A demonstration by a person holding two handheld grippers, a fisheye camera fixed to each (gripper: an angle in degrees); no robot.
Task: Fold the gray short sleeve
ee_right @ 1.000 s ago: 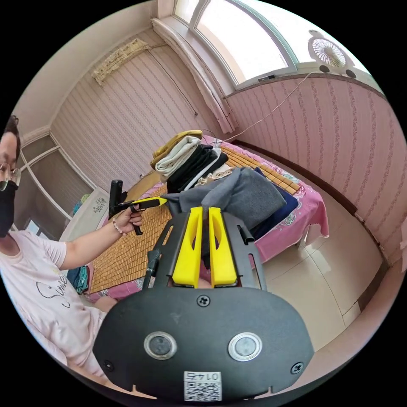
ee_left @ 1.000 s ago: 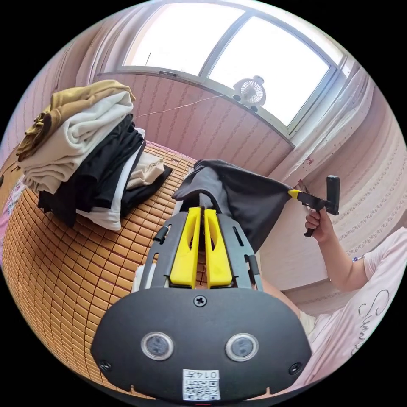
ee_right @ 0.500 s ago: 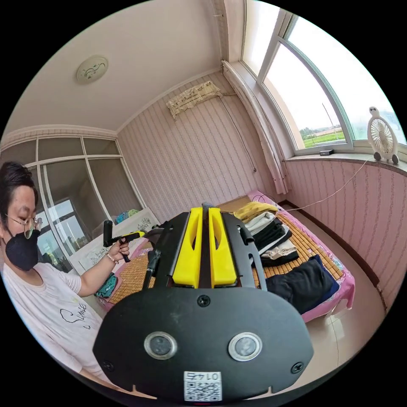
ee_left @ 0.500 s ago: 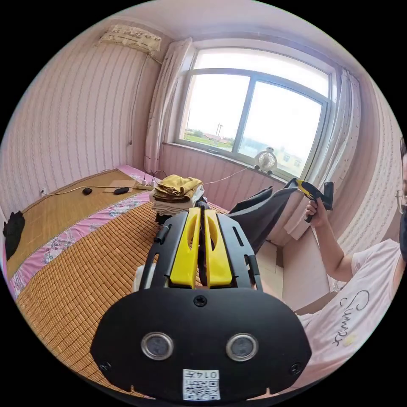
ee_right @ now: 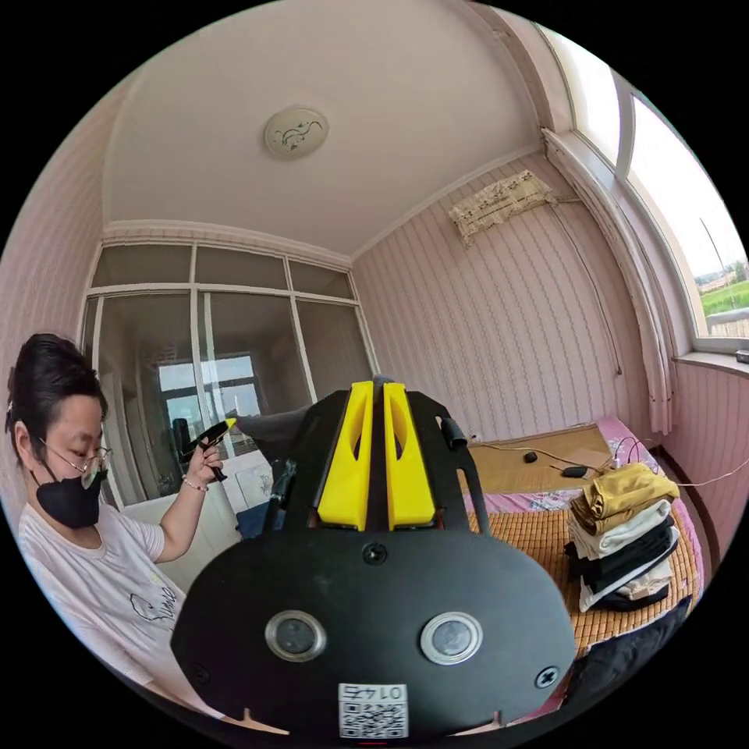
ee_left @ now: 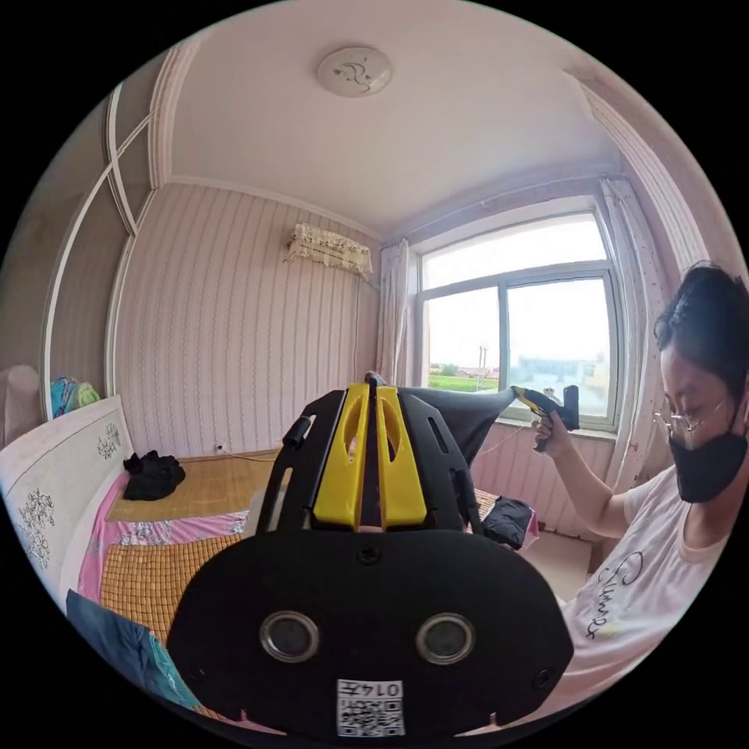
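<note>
1. The gray shirt (ee_left: 460,417) is held up in the air, stretched between the two grippers.
2. The left gripper (ee_left: 370,388) is closed tight on one edge of the shirt.
3. The right gripper (ee_right: 374,390) is closed tight on the other edge.
4. A stack of clothes (ee_right: 624,534) is seen on the bed mat (ee_right: 538,538).

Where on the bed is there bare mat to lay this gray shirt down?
The woven bamboo mat is bare between the right gripper and the stack of folded clothes. It is crowded at that stack and the dark garment below it.
</note>
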